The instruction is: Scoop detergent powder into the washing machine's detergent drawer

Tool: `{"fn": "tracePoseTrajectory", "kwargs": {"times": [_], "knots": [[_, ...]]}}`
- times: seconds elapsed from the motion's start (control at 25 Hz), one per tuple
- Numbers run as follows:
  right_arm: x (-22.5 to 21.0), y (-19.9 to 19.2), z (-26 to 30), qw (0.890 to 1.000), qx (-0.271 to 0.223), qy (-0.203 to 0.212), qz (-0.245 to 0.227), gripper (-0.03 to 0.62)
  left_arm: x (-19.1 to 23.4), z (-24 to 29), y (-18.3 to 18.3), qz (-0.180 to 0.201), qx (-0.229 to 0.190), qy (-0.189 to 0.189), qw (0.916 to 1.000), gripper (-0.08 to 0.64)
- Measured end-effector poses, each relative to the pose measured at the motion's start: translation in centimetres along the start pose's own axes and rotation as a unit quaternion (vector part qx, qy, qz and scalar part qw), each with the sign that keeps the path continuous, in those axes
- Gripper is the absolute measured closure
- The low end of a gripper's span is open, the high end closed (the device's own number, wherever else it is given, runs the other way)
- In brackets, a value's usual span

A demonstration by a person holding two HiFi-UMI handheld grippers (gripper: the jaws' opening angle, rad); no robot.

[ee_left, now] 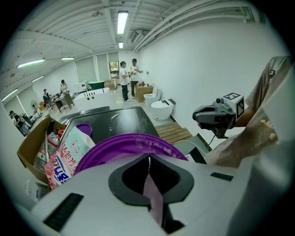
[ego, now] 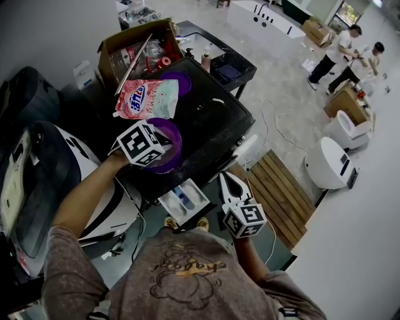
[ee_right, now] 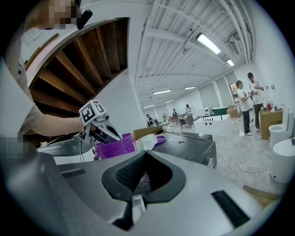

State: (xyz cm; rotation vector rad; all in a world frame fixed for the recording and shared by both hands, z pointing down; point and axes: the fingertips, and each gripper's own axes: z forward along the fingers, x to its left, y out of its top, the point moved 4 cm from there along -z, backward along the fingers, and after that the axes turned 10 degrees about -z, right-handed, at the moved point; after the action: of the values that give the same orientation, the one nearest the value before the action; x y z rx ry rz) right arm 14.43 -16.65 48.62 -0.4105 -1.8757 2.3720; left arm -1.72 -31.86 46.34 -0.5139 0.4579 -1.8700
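While the left claw (ee_left: 148, 160) clamps the rim of the purple tub (ee_left: 133, 143) at the washing machine's (ego: 212, 122) front edge, hold that tub level. The detergent drawer (ego: 184, 199) stands open just below. The right claw (ee_right: 144, 156), clenched on what looks like a white scoop (ee_right: 137, 205), should travel untilted to it.

Past the right tongs (ego: 225, 177) we see a pale speckled floor (ego: 281, 87). Just right of those tongs lies a slatted wooden pallet (ego: 281, 194). Farther right stand two white toilets (ego: 328, 164) and a cardboard box (ego: 344, 103). Well ahead of the left tongs (ee_left: 148, 159), two people (ee_left: 129, 78) stand near a long white fixture with dark taps (ego: 262, 17). Above, strip lights (ee_left: 122, 20) glow on a white ribbed ceiling (ee_left: 69, 18). A plain white wall (ee_left: 203, 69) rises to the right of the left tongs.
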Motion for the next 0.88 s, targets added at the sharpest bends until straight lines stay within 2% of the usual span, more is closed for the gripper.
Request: {"fn": "tracePoseTrajectory", "kwargs": {"times": [0.88], "knots": [[0.1, 0.7, -0.3, 1.0, -0.002, 0.0, 0.005, 0.591, -1.5, -0.8, -1.1, 0.002, 0.03, -0.037, 0.9989, 0.537]]}}
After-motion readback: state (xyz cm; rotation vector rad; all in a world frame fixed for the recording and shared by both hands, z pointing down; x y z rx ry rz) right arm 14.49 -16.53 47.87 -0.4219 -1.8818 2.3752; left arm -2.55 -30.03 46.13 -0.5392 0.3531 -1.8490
